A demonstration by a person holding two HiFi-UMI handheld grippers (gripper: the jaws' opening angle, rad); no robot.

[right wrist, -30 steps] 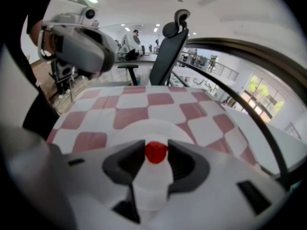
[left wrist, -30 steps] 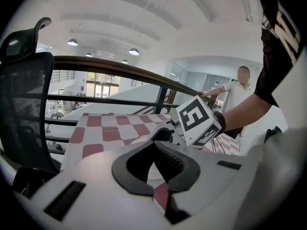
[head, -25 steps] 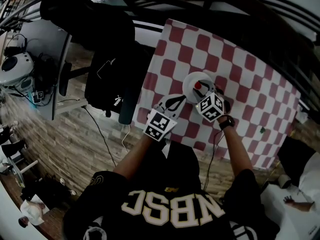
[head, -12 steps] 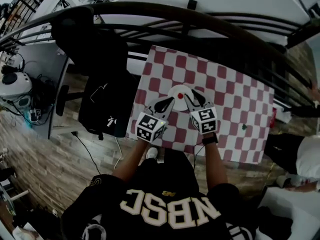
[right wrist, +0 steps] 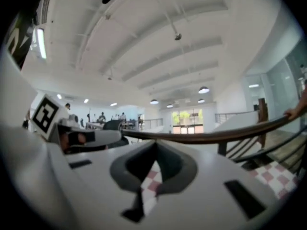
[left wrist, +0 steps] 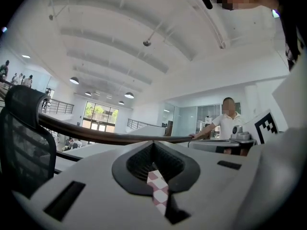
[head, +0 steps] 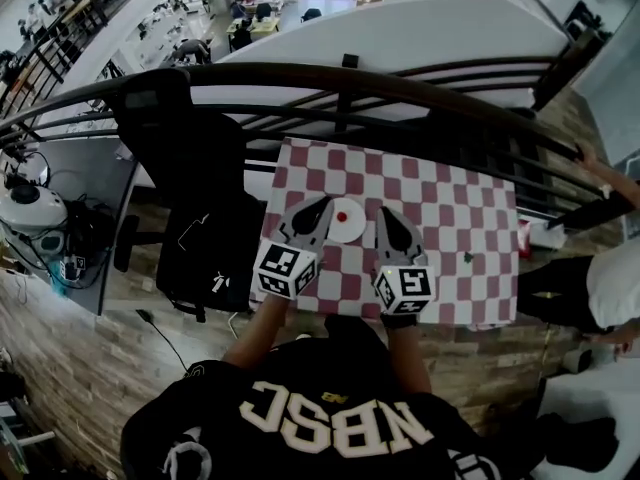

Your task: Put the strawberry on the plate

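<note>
The red strawberry [head: 343, 215] lies on the small white plate [head: 351, 232], near the left front of the red-and-white checked table [head: 440, 218]. My left gripper [head: 324, 204] hangs just left of the plate, its jaws together with nothing between them. My right gripper [head: 383, 212] hangs just right of the plate, its jaws likewise together and empty. Neither touches the strawberry. In the left gripper view the left gripper [left wrist: 153, 143] points up and out over the railing, with only a sliver of checked cloth showing below its jaws. The right gripper [right wrist: 154, 145] looks the same in its own view.
A dark curved railing [head: 350, 76] runs behind the table. A black office chair [head: 190, 168] stands to its left. A small green thing [head: 467, 257] lies on the cloth at the right, and a white object [head: 545, 234] sits past the table's right edge. A person in white [head: 610, 278] is at the far right.
Both grippers have drawn back from the plate toward the table's near edge and lifted. The strawberry stays on the plate. The head view has pulled away and shows more of the room.
</note>
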